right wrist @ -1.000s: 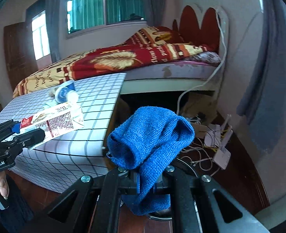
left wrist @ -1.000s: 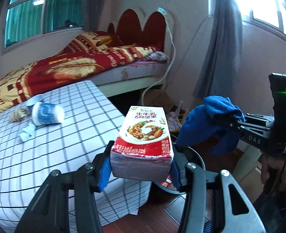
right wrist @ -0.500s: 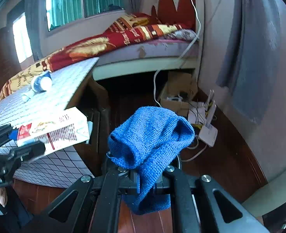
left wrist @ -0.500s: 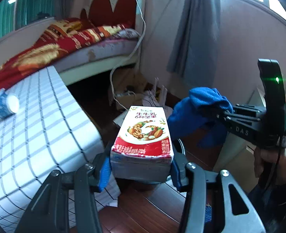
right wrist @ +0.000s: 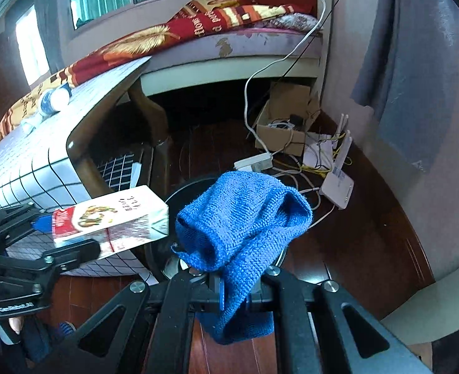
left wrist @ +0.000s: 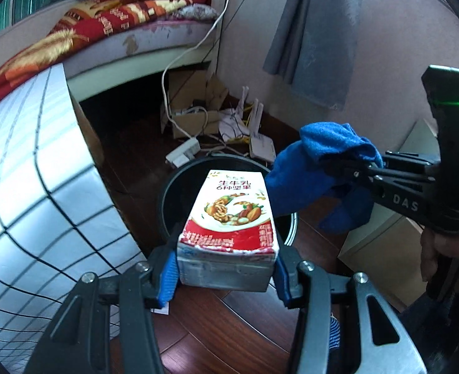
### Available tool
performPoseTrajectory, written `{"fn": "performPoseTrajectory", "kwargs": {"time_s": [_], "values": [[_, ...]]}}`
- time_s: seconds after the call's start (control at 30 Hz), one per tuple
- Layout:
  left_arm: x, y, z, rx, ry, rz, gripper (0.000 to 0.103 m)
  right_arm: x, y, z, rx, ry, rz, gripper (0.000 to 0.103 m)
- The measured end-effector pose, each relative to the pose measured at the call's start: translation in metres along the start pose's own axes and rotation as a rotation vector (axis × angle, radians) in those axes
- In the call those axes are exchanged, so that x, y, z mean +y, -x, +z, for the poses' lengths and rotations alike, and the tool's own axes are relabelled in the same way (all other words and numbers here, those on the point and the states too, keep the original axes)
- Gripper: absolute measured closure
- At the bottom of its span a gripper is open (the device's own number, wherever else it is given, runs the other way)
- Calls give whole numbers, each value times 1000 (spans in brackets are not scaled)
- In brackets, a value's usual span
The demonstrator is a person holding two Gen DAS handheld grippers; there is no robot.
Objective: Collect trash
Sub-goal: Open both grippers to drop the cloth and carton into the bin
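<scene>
1. Both hand-held grippers have dropped and tipped downward since the earlier frames; the bed and window have slid up and out of view, and the black trash bin [left wrist: 179, 193] on the wood floor now sits right under the load.
2. Left hand-held gripper [left wrist: 226, 272] is clamped on the milk carton [left wrist: 232, 215], blue pads pressing its two sides near the torn end; the carton's far end hangs over the bin's mouth.
3. Right hand-held gripper [right wrist: 234, 283] is pinched tight on a folded blue cloth [right wrist: 242, 218], which bunches above the jaws and droops below them, also above the bin.
4. My reading: the carry is nearly done, and the carton looks ready to be let go into the bin. Whether the cloth counts as trash I cannot tell.
5. Only the right wrist view shows what is left on the checked worktop [right wrist: 26, 168]: a tipped paper cup [right wrist: 55, 99] and some crumpled bits beside it, well apart from the bin.
6. Only the left wrist view shows the person's right hand [left wrist: 444, 258] on the handle, and the carton lined up with the bin opening.
</scene>
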State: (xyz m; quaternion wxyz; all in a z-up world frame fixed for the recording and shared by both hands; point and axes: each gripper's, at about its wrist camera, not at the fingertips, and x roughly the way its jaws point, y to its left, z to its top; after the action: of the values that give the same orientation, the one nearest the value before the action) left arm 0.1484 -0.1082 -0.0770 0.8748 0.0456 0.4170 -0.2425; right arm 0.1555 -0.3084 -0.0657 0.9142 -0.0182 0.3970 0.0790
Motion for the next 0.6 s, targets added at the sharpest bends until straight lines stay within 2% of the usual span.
{"fn": "performPoseTrajectory", "kwargs": {"time_s": [0.4, 0.43, 0.47, 0.5, 0.53, 0.57, 0.6], "values": [[17, -51, 1, 77, 76, 19, 51, 7, -82, 6, 118, 49, 66, 93], [18, -58, 2, 96, 81, 9, 50, 5, -93, 8, 134, 53, 84, 88], [20, -68, 0, 134, 83, 16, 48, 3, -103, 8, 151, 70, 77, 76], [22, -79, -3, 180, 85, 42, 45, -2, -116, 6, 171, 92, -3, 29], [24, -84, -6, 197, 91, 58, 34, -6, -122, 4, 184, 89, -65, 0], [26, -86, -9, 198, 101, 69, 22, -15, -124, 0, 190, 74, -96, 0], [27, -85, -12, 195, 108, 81, 16, -22, -124, -3, 196, 57, -114, 0]]}}
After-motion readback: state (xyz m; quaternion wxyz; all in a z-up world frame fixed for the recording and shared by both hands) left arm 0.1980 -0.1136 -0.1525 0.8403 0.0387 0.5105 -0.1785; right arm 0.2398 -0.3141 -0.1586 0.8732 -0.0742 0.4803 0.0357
